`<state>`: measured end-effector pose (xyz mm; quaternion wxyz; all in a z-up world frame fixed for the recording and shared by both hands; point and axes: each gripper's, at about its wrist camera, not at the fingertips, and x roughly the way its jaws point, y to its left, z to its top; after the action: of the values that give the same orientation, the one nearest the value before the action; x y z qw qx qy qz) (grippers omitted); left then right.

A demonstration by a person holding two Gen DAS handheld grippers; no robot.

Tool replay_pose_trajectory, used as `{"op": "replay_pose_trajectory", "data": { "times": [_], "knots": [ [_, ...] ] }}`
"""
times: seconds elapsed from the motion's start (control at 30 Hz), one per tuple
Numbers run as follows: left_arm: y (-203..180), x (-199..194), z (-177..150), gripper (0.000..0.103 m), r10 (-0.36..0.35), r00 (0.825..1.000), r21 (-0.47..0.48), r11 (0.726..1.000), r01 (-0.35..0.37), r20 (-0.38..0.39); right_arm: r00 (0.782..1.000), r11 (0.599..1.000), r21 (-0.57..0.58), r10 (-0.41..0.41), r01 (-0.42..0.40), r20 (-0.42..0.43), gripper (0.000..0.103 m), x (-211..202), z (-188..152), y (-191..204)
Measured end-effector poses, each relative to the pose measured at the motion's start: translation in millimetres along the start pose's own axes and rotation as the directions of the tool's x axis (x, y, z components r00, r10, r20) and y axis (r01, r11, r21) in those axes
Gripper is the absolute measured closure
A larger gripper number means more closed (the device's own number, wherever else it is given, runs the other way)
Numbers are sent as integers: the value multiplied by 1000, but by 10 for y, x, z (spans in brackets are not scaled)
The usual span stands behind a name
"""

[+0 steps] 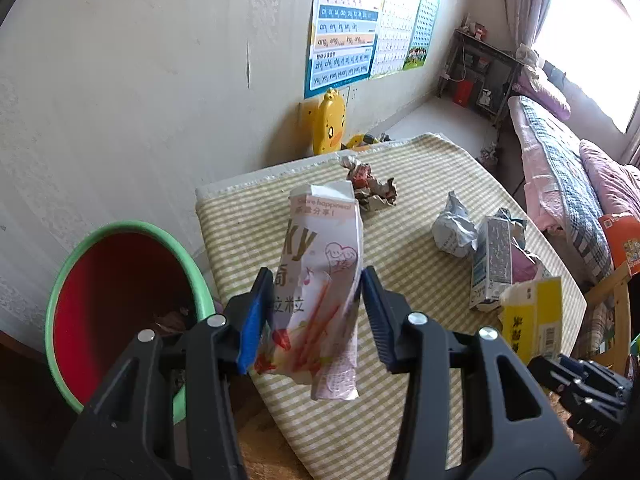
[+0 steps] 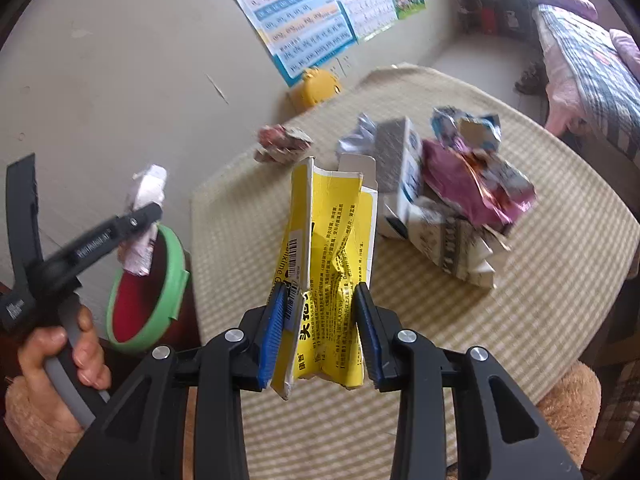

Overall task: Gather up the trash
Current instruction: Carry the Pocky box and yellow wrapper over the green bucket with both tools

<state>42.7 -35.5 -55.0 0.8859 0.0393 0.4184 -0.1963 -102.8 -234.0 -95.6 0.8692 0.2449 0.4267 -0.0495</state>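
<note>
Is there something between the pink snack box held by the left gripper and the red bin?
Nothing visible blocks it. The left gripper holds the pink snack box beside the red bin, whose mouth is open, with only some trash at the bottom.

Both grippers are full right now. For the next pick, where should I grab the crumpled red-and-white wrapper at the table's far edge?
Grip the crumpled red-and-white wrapper across its raised middle ridge, coming from above. It lies alone on the checked tablecloth, apart from the other trash, so the fingers can likely straddle it.

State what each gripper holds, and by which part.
Left gripper: pink snack box, clamped across its lower half. Right gripper: crushed yellow box, clamped across its lower half.
</note>
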Motion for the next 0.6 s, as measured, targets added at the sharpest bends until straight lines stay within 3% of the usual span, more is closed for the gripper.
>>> {"op": "replay_pose_trajectory", "data": {
  "times": [0.6],
  "knots": [
    [387,-57,-2,58,54,998,-45,998,-52,36,997,993,-99,65,-62,31,69,64,315,636]
  ]
}}
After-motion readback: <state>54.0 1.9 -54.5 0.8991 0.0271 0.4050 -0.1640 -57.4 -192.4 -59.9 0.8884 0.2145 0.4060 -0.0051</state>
